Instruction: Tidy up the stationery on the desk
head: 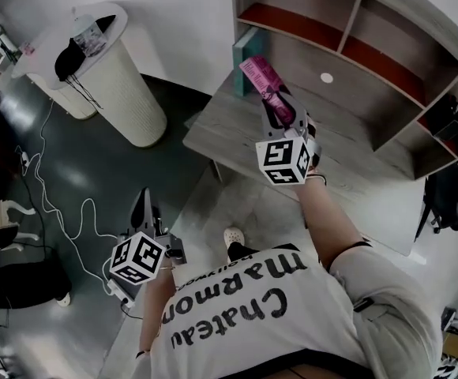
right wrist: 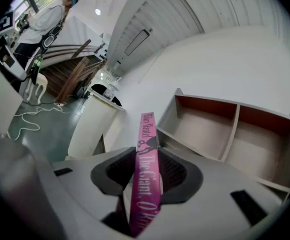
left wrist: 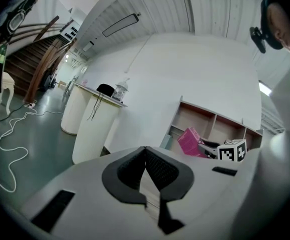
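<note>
A pink book [head: 262, 83] is raised above the grey desk [head: 237, 136], clamped in my right gripper [head: 280, 113]. In the right gripper view its pink spine [right wrist: 147, 171] runs up between the two dark pads, pointing toward the open shelf unit [right wrist: 220, 129]. My left gripper [head: 144, 210] hangs low at the left, off the desk and above the floor, with its jaws closed together and nothing between them [left wrist: 146, 156]. From the left gripper view the pink book [left wrist: 190, 141] and the right gripper's marker cube [left wrist: 233, 150] show in the distance.
A wooden shelf unit [head: 371, 46] with empty compartments stands at the desk's back. A teal item [head: 243, 60] leans at the desk's back left. A white ribbed cylinder stand [head: 110, 77] stands on the floor at left, with white cables [head: 55, 212] trailing nearby. A black chair [head: 450, 196] sits at right.
</note>
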Tool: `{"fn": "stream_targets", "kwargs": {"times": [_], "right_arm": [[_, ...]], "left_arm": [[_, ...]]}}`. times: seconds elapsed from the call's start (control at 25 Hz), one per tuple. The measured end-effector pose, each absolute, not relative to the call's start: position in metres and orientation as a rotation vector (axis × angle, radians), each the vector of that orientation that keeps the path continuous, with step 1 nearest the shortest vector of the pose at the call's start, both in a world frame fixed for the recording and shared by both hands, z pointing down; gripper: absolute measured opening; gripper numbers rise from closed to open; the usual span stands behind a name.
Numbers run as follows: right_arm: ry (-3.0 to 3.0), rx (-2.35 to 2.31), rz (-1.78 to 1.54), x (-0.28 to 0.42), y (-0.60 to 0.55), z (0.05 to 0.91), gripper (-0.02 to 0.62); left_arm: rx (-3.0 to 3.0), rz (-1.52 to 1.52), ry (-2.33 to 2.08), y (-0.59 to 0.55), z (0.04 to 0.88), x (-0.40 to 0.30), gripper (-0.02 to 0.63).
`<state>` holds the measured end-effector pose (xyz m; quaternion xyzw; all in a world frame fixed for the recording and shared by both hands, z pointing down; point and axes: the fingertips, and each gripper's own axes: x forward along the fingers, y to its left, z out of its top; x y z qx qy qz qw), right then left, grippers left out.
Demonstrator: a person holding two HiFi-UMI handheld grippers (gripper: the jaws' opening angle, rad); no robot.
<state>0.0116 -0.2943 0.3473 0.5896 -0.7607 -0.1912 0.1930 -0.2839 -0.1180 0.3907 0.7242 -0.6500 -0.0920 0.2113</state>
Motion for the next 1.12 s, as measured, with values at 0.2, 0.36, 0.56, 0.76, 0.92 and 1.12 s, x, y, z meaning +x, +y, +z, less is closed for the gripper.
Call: {"fn": "stream_targets", "kwargs": {"times": [0.2,0.36,0.56,0.76,0.92,1.12], "right_arm": [[-2.204,1.803,-0.468,0.013,-0.336,0.354,0.149],[-2.233,1.916,-0.404,0.014,-0.365,0.358,0.149],[-2.235,2.033,-0.313,0.02,-0.395,0.373,0.149],[-2.236,2.134,-0.286,0.018,-0.42,0.383,0.149],[-2.22,2.222,-0.305,0.019,-0.438,0.383,0.149],[-2.232,2.311,-0.334,0.019,-0.451,0.39,0.149]], "left_arm": [[2.045,-0.191,-1.766,-0.173,0.389,-0.296,0.015],[2.066,-0.156,-1.748,-0.213,0.388,-0.307,0.015],[2.084,-0.103,-1.707,-0.251,0.398,-0.313,0.015],[2.105,-0.07,-1.678,-0.281,0.407,-0.319,0.016],[2.118,-0.036,-1.652,-0.296,0.418,-0.321,0.015],[2.124,-0.015,-1.668,-0.312,0.426,-0.333,0.015]]}}
